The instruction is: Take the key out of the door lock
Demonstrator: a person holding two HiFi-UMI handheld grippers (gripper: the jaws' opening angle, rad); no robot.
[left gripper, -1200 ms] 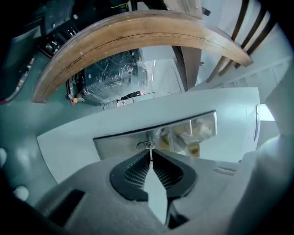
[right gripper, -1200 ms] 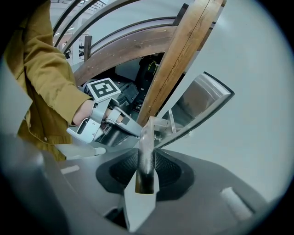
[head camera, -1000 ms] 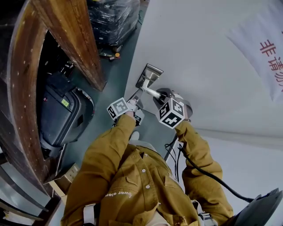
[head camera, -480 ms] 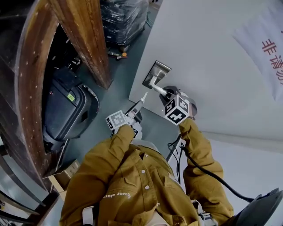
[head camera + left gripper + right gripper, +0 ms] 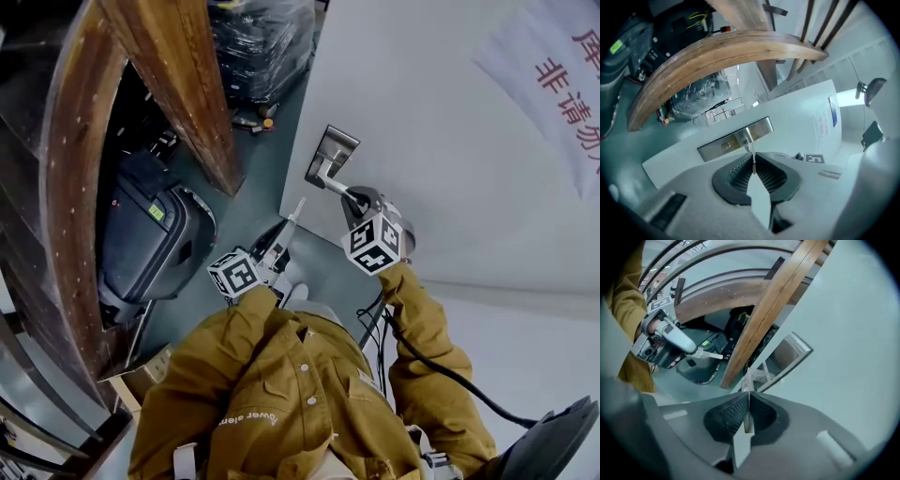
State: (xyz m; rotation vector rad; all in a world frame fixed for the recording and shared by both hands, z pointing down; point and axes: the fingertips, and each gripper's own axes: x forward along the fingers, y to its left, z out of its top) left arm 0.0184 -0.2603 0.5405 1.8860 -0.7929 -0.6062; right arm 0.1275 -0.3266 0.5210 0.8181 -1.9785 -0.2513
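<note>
The silver key is out of the lock, and my left gripper is shut on it, below and left of the lock plate. In the left gripper view the key shows edge-on between the pads of that gripper, pointing at the plate and its keyhole. My right gripper is at the door handle, its jaws closing on it. The right gripper view shows the flat handle pinched between the pads of the right gripper, with the key at left.
The pale door carries a paper sign with red characters. A curved wooden frame and a dark case stand left of the door edge. A black cable hangs by the person's right sleeve.
My left gripper has drawn back down and left from the lock plate, bringing the key out with it. The right gripper has stayed at the door handle.
</note>
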